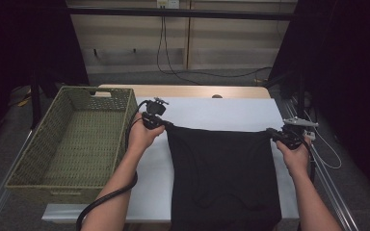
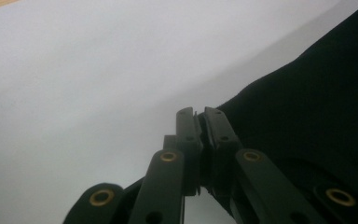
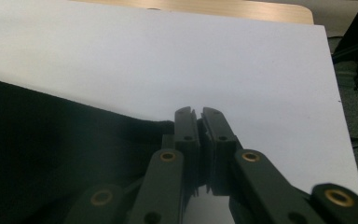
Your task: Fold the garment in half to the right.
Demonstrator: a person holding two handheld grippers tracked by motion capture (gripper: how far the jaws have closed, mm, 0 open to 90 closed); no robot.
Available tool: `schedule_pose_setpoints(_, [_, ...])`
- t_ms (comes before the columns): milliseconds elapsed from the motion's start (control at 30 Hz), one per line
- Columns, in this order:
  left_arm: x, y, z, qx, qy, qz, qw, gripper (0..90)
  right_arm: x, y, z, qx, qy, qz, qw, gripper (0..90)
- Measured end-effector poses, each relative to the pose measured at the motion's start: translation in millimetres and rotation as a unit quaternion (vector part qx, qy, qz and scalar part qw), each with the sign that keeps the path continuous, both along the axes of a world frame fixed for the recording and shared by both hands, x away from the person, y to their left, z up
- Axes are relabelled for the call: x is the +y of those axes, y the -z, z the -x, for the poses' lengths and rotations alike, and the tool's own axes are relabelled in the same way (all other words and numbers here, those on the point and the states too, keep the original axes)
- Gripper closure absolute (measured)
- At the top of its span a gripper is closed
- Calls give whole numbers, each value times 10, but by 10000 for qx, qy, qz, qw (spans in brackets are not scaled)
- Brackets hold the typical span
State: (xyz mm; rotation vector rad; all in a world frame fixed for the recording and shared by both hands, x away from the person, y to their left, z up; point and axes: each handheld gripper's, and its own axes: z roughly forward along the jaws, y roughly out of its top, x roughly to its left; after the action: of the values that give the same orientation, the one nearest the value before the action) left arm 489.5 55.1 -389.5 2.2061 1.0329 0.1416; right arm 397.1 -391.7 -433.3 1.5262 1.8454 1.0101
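A black garment (image 1: 221, 173) lies on a white sheet (image 1: 212, 113), its near part hanging over the table's front edge. Its far edge runs taut between my two grippers. My left gripper (image 1: 166, 124) is shut on the far left corner, and my right gripper (image 1: 271, 132) is shut on the far right corner. In the left gripper view the jaws (image 2: 199, 112) stand closed together, with the black cloth (image 2: 317, 93) meeting them from the right. In the right gripper view the closed jaws (image 3: 197, 111) pinch the cloth (image 3: 51, 126), which comes in from the left.
A green woven basket (image 1: 96, 89) with nothing in it stands at the left of the table, close to my left forearm. Bare white sheet (image 3: 168, 56) stretches beyond the garment to the wooden table edge (image 1: 188, 91). Cables trail on the floor behind.
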Motion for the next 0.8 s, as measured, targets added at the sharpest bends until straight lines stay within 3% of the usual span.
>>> schedule_pose_setpoints(367, [31,-119,-231,-149,-152,-51,9998,859,-3,-110,-141,-125,66,80,9999,856])
schedule_pose_setpoints(533, [18,-111,-453,-92,-251,-63,9996,859,-26,-203,-306,-135,149,156,9997,856])
schedule_pose_setpoints(733, [-48,-90,-700,-202,-394,129,9989,855,-32,-259,-582,-195,304,234,9991,853])
schedule_pose_setpoints(800, [-68,6,-744,-67,-408,156,9990,800,-34,-206,-653,-164,424,7,9990,792])
